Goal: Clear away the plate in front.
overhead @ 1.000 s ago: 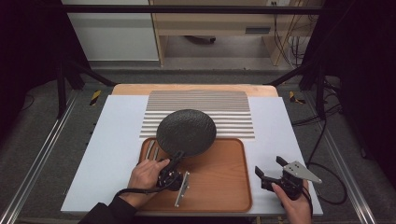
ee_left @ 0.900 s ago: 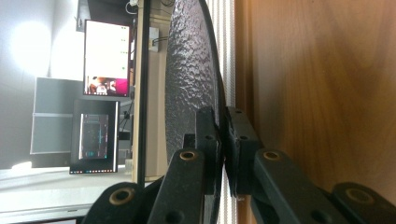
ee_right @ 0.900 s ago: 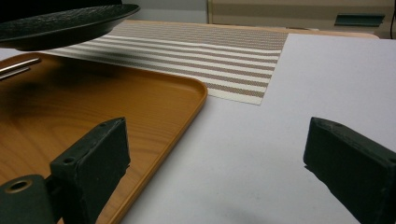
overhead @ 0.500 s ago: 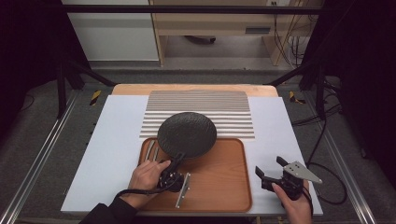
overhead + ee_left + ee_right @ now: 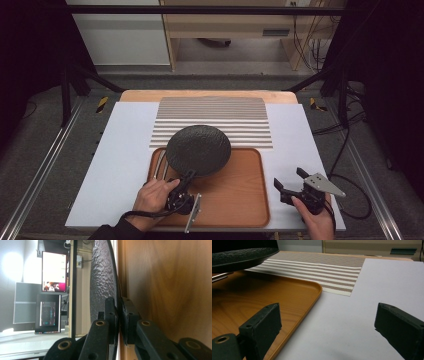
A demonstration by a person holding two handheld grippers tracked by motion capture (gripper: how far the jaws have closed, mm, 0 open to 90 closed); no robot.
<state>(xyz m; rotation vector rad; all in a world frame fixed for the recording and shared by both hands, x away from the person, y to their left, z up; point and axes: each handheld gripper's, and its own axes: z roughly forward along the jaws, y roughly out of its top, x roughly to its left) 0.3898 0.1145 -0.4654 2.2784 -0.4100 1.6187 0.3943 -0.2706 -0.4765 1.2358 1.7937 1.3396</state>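
- The left hand-held gripper [image 5: 186, 179] is clenched on the near rim of a dark, pebbled plate [image 5: 198, 149]; in the left gripper view its two black jaws stand almost together, with the plate's thin edge [image 5: 102, 282] pinched between the pads.
- The person's left hand [image 5: 152, 196] wraps the gripper body at the near left corner of the tray, and the cable trails back along the forearm.
- The plate is held clear of the wooden tray [image 5: 240, 190], roughly level and slightly tilted; in the high view it hangs over the tray's far left part and overlaps the near edge of the striped mat [image 5: 215, 112].
- In the right gripper view the plate [image 5: 239, 255] floats above the tray's surface [image 5: 274, 295] with a shadow under it.
- Two thin metal rods [image 5: 160, 165] show under the plate's left side, on the tray; what they are I cannot tell.
- The right hand-held gripper [image 5: 290, 181] is released, its jaws wide apart with nothing between them, over the white sheet [image 5: 120, 145] just right of the tray.
- The right hand [image 5: 315, 220] holds it near the counter's front edge, well apart from the plate.
- The white sheet covers most of the counter [image 5: 145, 94], whose wooden edge shows along the far side.
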